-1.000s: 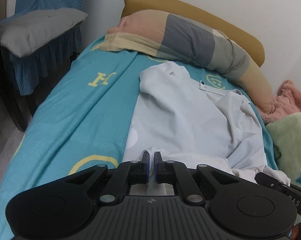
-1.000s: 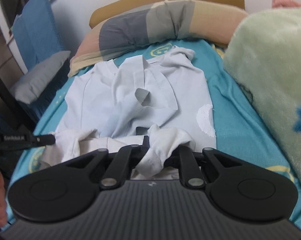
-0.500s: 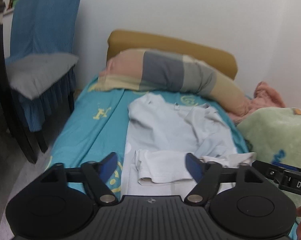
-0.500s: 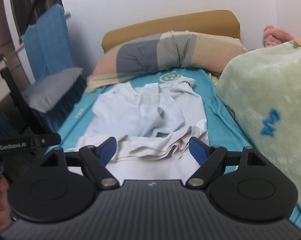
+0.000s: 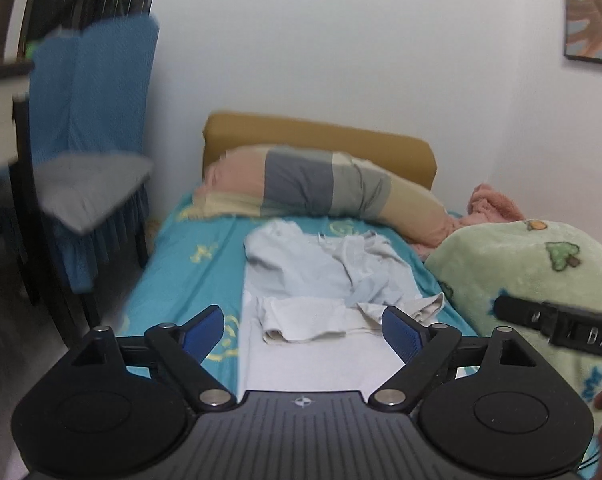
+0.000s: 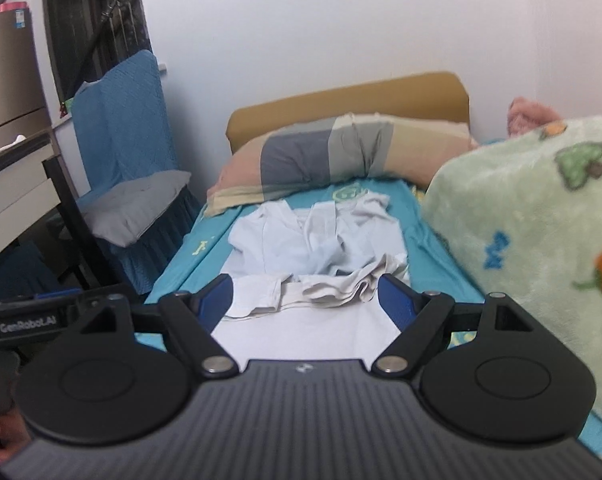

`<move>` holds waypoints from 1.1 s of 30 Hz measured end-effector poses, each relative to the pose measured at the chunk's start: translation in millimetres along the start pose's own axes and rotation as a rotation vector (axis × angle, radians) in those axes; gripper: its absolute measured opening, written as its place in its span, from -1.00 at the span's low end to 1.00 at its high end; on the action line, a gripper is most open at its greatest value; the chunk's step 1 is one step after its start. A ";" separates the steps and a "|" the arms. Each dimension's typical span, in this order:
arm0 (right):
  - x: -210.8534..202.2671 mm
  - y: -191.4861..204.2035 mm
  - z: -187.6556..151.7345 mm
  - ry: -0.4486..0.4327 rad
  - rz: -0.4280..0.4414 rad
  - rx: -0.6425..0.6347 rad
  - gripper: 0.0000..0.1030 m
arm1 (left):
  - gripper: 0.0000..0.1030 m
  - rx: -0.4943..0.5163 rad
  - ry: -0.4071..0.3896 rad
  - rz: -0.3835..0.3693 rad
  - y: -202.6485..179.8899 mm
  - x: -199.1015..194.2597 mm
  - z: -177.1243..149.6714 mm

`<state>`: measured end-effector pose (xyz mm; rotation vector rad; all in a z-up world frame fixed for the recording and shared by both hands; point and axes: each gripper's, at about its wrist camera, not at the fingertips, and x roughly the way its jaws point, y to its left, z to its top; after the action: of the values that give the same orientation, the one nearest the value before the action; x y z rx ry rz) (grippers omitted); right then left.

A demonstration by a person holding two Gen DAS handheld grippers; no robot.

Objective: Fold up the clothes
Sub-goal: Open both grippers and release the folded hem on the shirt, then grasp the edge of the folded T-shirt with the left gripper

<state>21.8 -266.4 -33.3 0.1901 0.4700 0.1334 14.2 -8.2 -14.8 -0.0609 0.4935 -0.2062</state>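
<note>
Both grippers hang above the foot of the bed point(image 5: 189, 240): my left gripper point(image 5: 303, 330) and right gripper point(image 6: 304, 300) each stand spread wide, blue pads far apart, holding and touching nothing. Between the fingers of each lies the shirt point(image 5: 321, 272), pale and rumpled, stretched along the middle of the teal sheet with its near hem bunched into a ridge just ahead of the pads. Room to move is tight on my right, where a green blanket point(image 6: 533, 240) rises against the shirt's edge; on my left a strip of bare sheet runs to the mattress edge, with a chair point(image 5: 89, 160) draped in blue standing close beside it. A striped pillow point(image 6: 341, 156) and tan headboard point(image 5: 321, 140) close off the far end, the shirt's collar lying just short of the pillow. A second ago both sets of fingers were pinched on the hem low over the bed; since then they have let go, opened fully and pulled up and back, so the whole bed and wall now show.
</note>
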 end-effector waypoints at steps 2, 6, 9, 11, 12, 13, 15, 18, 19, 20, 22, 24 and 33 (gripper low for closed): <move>-7.9 -0.6 2.2 -0.025 -0.006 0.001 0.58 | 0.74 0.026 -0.029 -0.008 -5.7 -6.4 -0.6; -13.7 0.2 6.7 -0.060 -0.009 -0.013 0.57 | 0.75 0.046 -0.027 -0.007 -11.6 -2.1 -0.5; -10.6 -1.5 6.6 -0.048 -0.006 0.002 0.57 | 0.76 0.037 0.007 -0.006 -10.7 6.4 -3.2; -9.7 -0.7 5.7 -0.043 -0.007 -0.005 0.57 | 0.76 0.023 0.027 -0.009 -9.2 10.9 -4.9; -9.3 -0.5 5.5 -0.040 -0.007 -0.005 0.57 | 0.76 0.024 0.032 -0.008 -8.8 12.5 -5.6; -8.9 -0.6 5.8 -0.036 -0.005 -0.001 0.57 | 0.76 0.027 0.038 -0.009 -8.7 14.1 -6.4; -8.4 -0.4 5.9 -0.029 -0.003 0.007 0.57 | 0.77 0.032 0.061 -0.017 -9.8 19.1 -9.2; -6.4 -1.2 5.0 -0.014 -0.013 0.019 0.57 | 0.77 -0.037 0.145 -0.053 -6.1 34.1 -15.3; -5.4 -2.4 4.3 -0.003 -0.019 0.026 0.57 | 0.77 -0.059 0.172 -0.065 -4.9 39.1 -17.3; -4.3 -3.6 3.7 0.007 -0.024 0.034 0.57 | 0.77 -0.082 0.200 -0.077 -3.6 44.1 -19.4; -1.5 -7.6 2.0 0.032 -0.037 0.057 0.57 | 0.77 -0.131 0.259 -0.100 -0.7 54.7 -23.6; 2.6 -13.3 -0.1 0.062 -0.059 0.089 0.57 | 0.77 -0.208 0.339 -0.118 7.3 70.4 -30.9; 16.3 -40.1 -8.0 0.157 -0.075 0.245 0.58 | 0.74 -0.577 0.585 -0.166 49.9 128.3 -71.3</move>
<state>35.9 -301.4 -56.0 0.4035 0.6494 0.0165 99.7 12.9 -142.4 -0.6197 1.1229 -0.2380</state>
